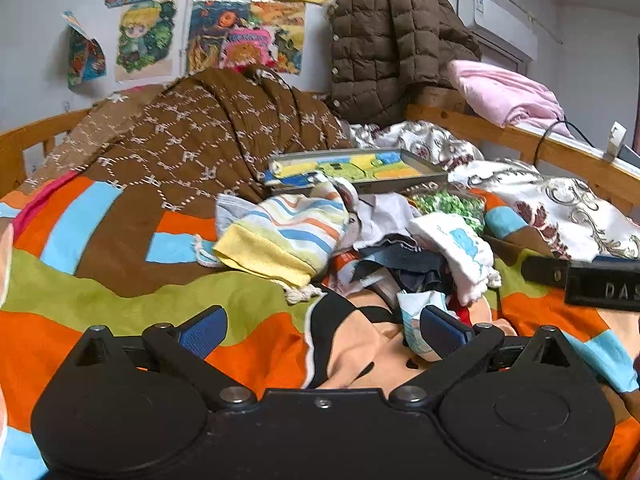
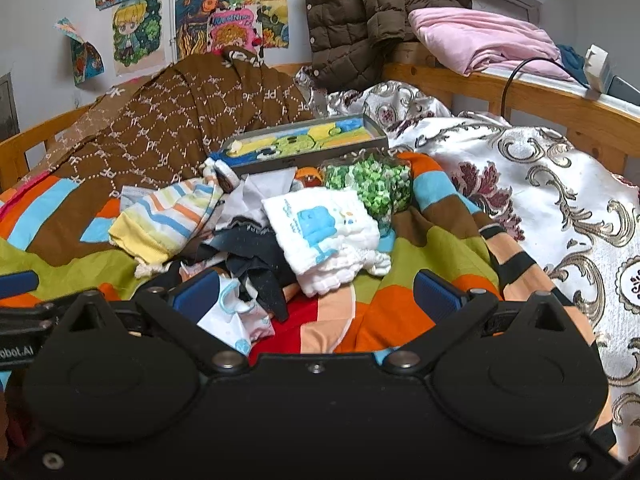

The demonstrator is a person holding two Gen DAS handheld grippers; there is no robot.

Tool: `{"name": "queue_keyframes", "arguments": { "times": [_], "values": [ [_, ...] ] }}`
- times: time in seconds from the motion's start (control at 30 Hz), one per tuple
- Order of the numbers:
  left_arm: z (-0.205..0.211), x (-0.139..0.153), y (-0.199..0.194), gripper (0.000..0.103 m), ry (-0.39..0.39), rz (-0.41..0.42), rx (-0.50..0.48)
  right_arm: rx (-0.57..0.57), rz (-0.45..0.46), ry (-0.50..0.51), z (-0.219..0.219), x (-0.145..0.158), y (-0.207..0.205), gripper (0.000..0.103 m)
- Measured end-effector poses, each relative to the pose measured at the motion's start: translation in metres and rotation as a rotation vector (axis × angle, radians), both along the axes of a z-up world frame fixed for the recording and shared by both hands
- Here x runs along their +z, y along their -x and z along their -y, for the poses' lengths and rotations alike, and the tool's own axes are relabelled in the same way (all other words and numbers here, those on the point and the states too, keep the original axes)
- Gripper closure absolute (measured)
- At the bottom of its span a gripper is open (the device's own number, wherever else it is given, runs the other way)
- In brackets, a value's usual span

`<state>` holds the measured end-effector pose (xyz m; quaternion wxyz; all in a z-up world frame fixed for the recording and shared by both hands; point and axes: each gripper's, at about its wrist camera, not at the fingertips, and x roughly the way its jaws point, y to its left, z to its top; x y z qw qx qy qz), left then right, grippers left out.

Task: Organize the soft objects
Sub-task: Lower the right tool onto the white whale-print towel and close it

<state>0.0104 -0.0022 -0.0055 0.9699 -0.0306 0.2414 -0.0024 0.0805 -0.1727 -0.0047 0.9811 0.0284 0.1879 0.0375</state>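
A pile of small soft clothes lies on a colourful patchwork bedspread (image 1: 100,300). It holds a striped garment with a yellow cuff (image 1: 280,236) (image 2: 168,220), a white cloth with a blue print (image 1: 460,252) (image 2: 320,232), dark fabric (image 1: 404,268) (image 2: 256,264) and a small pale printed piece (image 1: 420,320) (image 2: 236,320). My left gripper (image 1: 324,328) is open and empty, low over the bedspread just before the pile. My right gripper (image 2: 316,300) is open and empty, its left finger beside the small pale piece.
A flat picture tray (image 1: 360,168) (image 2: 304,140) and a bag of green bits (image 2: 368,184) lie behind the pile. A brown quilt (image 1: 180,140), a white floral cover (image 2: 540,200), a brown jacket (image 2: 360,12) and a pink blanket (image 2: 480,36) surround it. A wooden bed rail (image 2: 520,92) runs at the right.
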Motion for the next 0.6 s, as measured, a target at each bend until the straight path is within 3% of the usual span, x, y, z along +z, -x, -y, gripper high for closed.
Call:
{"name": "queue_keyframes", "arguments": {
  "times": [0.13, 0.4, 0.6],
  "values": [
    [0.006, -0.003, -0.011, 0.001, 0.010, -0.034, -0.068, -0.004, 0.030, 0.003, 0.004, 0.003, -0.006, 0.001],
    [0.024, -0.006, -0.037, 0.003, 0.032, -0.089, -0.219, 0.053, 0.061, 0.110, 0.007, 0.011, -0.038, 0.001],
    [0.034, -0.010, -0.062, 0.015, 0.060, -0.160, -0.295, 0.141, 0.042, 0.123, 0.015, 0.009, -0.066, 0.001]
  ]
}}
